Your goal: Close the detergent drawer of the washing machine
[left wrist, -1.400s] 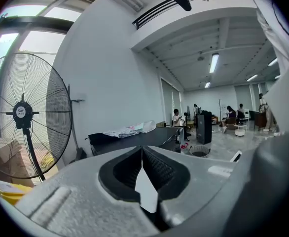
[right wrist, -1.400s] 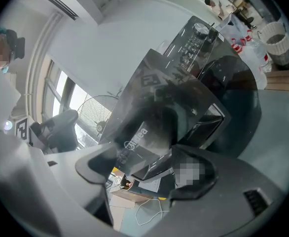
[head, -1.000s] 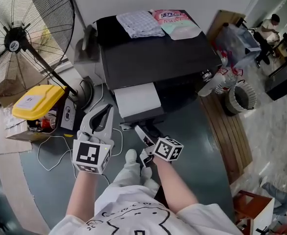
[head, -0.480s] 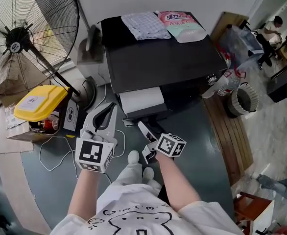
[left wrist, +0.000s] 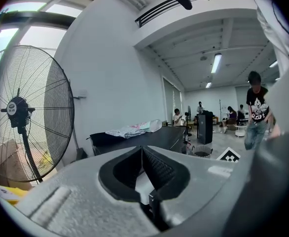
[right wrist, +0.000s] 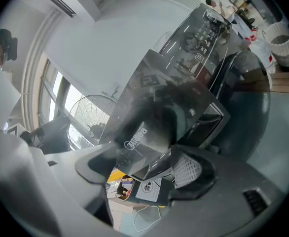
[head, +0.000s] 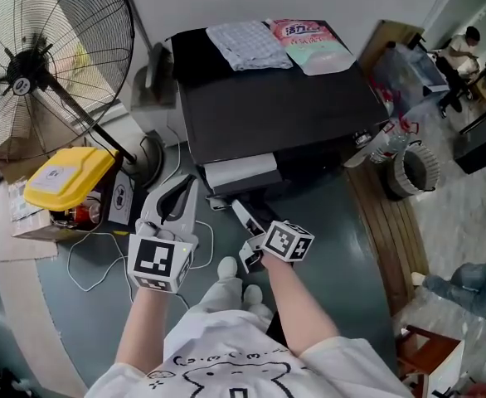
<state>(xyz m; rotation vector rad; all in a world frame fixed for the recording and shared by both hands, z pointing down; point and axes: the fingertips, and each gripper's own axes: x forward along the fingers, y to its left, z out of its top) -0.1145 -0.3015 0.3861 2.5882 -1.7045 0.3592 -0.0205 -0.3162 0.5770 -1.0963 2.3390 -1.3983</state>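
Note:
A black washing machine [head: 276,106] fills the upper middle of the head view. Its white detergent drawer [head: 240,172] sticks out a short way from the front. My right gripper [head: 240,214] reaches up to the drawer's front edge. In the right gripper view the glossy dark drawer front [right wrist: 154,112] sits between the jaws of the right gripper [right wrist: 149,167], which are shut on it. My left gripper [head: 177,193] hangs to the left of the drawer, apart from the machine. In its own view the left gripper [left wrist: 142,149] is shut on nothing.
A large floor fan [head: 36,56] stands at the left, with a yellow-lidded box [head: 56,177] and loose cables [head: 94,247] below it. A folded cloth [head: 247,44] and a detergent pouch [head: 309,44] lie on the machine. A white basket [head: 409,168] and wooden boards [head: 384,222] are at the right.
The white drawer has slid into the machine and shows much less of its length. My right gripper has moved toward the machine with it. The left gripper has barely moved.

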